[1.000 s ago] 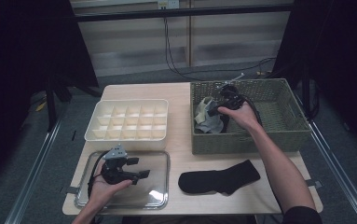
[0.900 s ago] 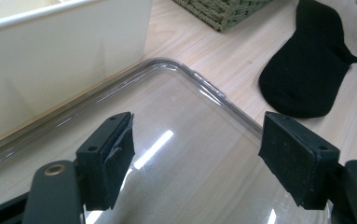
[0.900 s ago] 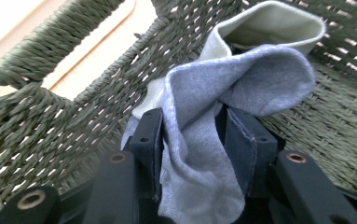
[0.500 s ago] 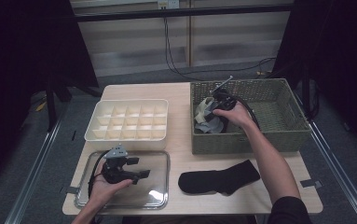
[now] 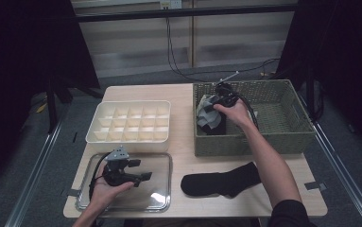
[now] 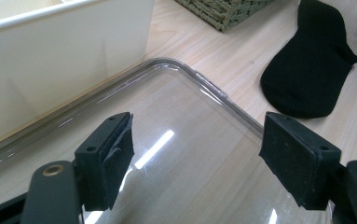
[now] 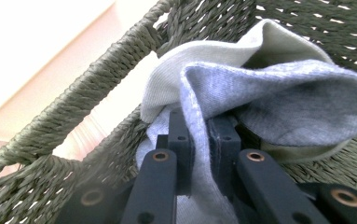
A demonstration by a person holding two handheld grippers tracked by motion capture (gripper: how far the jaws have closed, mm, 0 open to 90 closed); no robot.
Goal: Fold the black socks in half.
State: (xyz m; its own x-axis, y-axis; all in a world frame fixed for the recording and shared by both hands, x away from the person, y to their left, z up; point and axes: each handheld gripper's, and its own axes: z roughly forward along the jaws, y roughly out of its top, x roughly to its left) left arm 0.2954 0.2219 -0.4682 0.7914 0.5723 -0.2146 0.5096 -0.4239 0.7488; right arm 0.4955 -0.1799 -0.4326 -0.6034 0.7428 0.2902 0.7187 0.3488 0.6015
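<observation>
While the right gripper (image 7: 199, 154) sits inside the woven basket (image 5: 282, 137), its jaws are clamped on a fold of the grey sock (image 7: 278, 88); fabric runs straight down between the two pads in the right gripper view. Sock is bunched, grey outside with a paler greenish-white layer behind it, lying in the basket's left end against the wall nearest the handle opening. High view: right gripper (image 5: 216, 101) at the basket's left-front corner, right hand (image 5: 237, 112) wrapped around it, grey sock (image 5: 206, 109) just left of the hand, with something dark below it against the front wall; can't tell what that is.

Basket is on the table's right half, far side. In front of it, on bare wooden table (image 5: 188, 151), lies a black sock (image 5: 221, 180), flat, toe end toward the left, apart from the basket.

Left gripper (image 5: 130, 170) is well apart from all that, over the clear plastic tray (image 5: 162, 201) at the near left corner, held in the left hand (image 5: 105, 189). Left gripper view: jaws spread wide, nothing between them, clear tray (image 6: 176, 140) beneath, black sock (image 6: 311, 70) beyond the tray's rim.

White compartment box (image 5: 131, 122) sits just behind the tray, left of the basket; its cells look empty from above. Its side wall (image 6: 59, 60) is close along the tray's edge.
</observation>
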